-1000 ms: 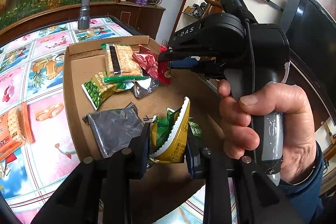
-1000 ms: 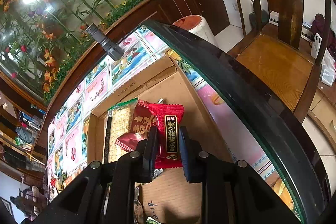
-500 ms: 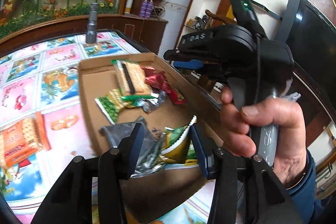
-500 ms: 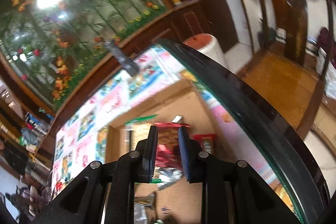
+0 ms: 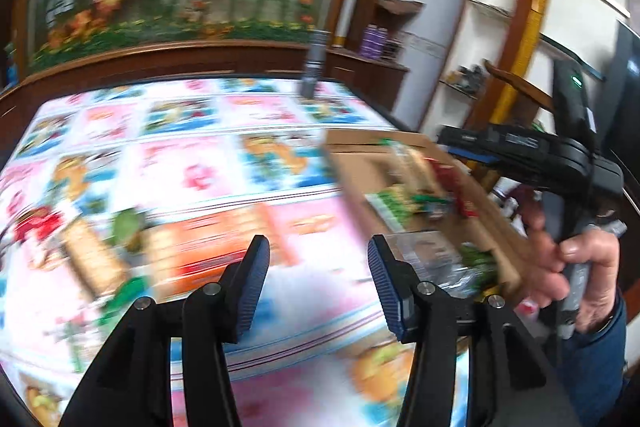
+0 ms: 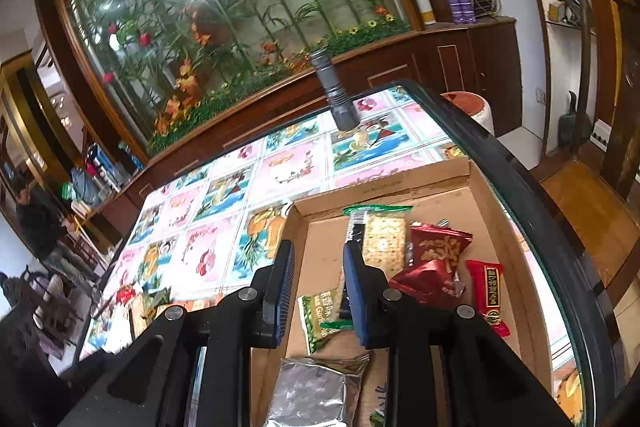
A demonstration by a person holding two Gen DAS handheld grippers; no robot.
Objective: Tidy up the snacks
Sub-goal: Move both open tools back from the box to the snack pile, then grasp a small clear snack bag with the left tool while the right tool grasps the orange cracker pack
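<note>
Your left gripper (image 5: 316, 287) has just let go: a second ago it clamped a green-yellow snack pack over the cardboard box (image 6: 496, 227), now its fingers (image 5: 252, 283) have been opening and stand released with nothing between them, out over the patterned counter (image 5: 192, 171) left of the box. Your right gripper (image 6: 316, 291) dropped its red packet (image 6: 488, 295) too; it lies by the box's right wall, and those fingers have just parted a little, empty, with only a narrow gap over the box's left side. So two more snacks are in; the cracker pack (image 6: 384, 239), red peanut bag (image 6: 436, 255), green pack (image 6: 320, 315) and silver pouch (image 6: 312, 391) already lie there. Still loose: an orange cracker pack (image 5: 200, 247) just ahead of the left fingers and blurred packs further left. Likely next pick is that orange one. Open counter all round it; the box wall sits near on the right, and the counter's right edge runs just past the box. A flashlight (image 6: 334, 91) stands near the far edge, well clear.
</note>
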